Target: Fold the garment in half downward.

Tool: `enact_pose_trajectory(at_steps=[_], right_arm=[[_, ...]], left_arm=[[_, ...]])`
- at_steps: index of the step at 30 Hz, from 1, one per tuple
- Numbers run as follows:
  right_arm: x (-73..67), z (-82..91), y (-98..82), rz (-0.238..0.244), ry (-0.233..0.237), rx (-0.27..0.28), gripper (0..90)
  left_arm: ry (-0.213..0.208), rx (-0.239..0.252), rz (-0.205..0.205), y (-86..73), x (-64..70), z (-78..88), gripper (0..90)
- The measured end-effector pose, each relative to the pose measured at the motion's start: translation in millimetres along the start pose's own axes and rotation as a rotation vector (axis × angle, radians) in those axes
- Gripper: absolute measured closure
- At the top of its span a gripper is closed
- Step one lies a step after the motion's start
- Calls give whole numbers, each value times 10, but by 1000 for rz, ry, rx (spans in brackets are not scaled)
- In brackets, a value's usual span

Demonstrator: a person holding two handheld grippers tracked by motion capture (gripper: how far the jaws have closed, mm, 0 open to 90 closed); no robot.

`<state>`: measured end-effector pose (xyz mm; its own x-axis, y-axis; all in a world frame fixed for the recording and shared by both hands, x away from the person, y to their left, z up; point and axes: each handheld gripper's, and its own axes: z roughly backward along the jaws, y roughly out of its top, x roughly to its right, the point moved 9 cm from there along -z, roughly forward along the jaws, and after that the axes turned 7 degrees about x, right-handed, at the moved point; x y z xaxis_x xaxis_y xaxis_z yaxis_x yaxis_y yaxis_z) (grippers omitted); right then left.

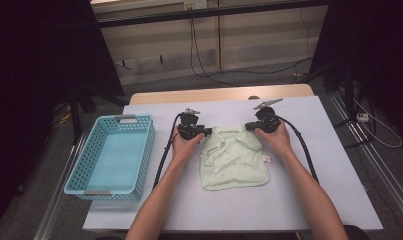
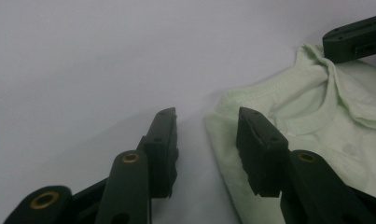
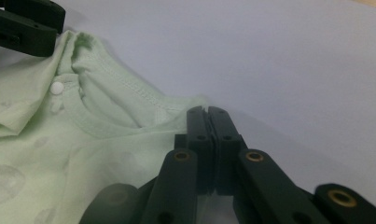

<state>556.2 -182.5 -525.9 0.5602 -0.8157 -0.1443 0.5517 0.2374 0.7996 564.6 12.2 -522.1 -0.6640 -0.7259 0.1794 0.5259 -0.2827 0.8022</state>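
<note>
The right claw (image 3: 207, 112) is squeezed tight on one top corner of the little green shirt (image 1: 234, 157), which lies flat on the white table (image 1: 334, 200) near the blue basket (image 1: 111, 155). The left claw (image 2: 206, 126) is open around the other corner. If it lifts now, that corner could slip out.

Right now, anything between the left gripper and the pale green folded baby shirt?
Nothing visible. The left gripper sits at the shoulder corner of the pale green folded baby shirt, jaws apart with the fabric edge between them, not yet pinched. Around that corner there is just bare white table. The right gripper is shut at the other shoulder.
</note>
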Motion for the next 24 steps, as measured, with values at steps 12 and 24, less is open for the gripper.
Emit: enact_pose_trajectory(at_steps=[12, 24], right_arm=[[-8, 0, 0, -9, -9, 7, 900], [6, 36, 42, -28, 2, 22, 900]], left_arm=[[-9, -19, -75, -4, 96, -36, 868], [-25, 28, -14, 76, 69, 55, 893]])
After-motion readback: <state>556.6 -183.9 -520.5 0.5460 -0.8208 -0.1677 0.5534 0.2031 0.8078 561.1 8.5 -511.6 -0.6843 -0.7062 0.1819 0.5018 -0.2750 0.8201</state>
